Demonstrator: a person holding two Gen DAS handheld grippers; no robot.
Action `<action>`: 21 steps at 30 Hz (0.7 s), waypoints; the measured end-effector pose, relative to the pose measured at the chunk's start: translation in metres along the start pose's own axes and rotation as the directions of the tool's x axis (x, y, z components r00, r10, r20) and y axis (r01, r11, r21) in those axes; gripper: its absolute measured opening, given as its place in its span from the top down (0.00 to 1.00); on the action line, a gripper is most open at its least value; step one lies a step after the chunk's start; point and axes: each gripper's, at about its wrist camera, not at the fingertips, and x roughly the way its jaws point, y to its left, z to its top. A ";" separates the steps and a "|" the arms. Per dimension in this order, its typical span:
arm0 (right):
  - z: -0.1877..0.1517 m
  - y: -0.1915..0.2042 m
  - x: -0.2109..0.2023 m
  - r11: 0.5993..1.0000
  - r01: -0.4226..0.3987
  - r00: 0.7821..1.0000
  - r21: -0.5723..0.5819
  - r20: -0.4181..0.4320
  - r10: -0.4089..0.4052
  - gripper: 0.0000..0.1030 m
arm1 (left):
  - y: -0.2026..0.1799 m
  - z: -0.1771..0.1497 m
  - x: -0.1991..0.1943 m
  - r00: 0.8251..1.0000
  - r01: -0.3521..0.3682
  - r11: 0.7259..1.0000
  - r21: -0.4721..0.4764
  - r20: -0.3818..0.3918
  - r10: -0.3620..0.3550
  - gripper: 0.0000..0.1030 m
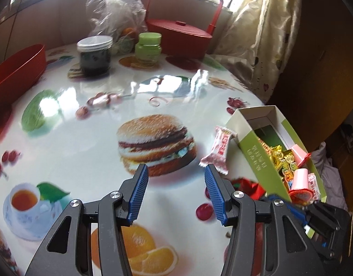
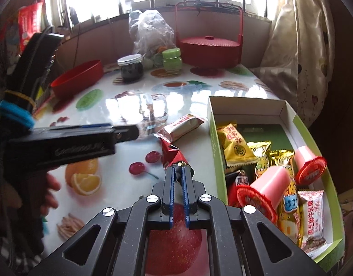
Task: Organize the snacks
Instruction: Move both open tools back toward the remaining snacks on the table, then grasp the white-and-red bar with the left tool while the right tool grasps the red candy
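My right gripper is shut on the dark end of a red snack packet, just left of the green box. That box holds several yellow packets, pink jelly cups and a white-red packet. A white-and-red wrapped snack lies on the table beyond the red one. The left wrist view shows the same snack just ahead of my left gripper, which hangs open over the printed tablecloth with nothing between its fingers. The left gripper's body appears at the left of the right wrist view.
At the back of the table stand a dark jar, a green-lidded jar, a plastic bag and a red lidded basket. A red bowl sits far left. A curtain hangs past the table's right edge.
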 end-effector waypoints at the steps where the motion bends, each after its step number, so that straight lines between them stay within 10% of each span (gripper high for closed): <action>1: -0.001 -0.001 -0.001 1.000 -0.004 1.000 0.003 -0.001 0.004 0.93 | -0.003 0.003 0.003 1.000 0.004 1.000 0.017 -0.005 -0.004 0.50; 21: -0.012 -0.006 -0.028 0.999 -0.038 0.999 0.030 0.015 0.037 0.94 | -0.054 0.026 0.054 0.994 0.043 0.977 0.210 -0.107 -0.020 0.50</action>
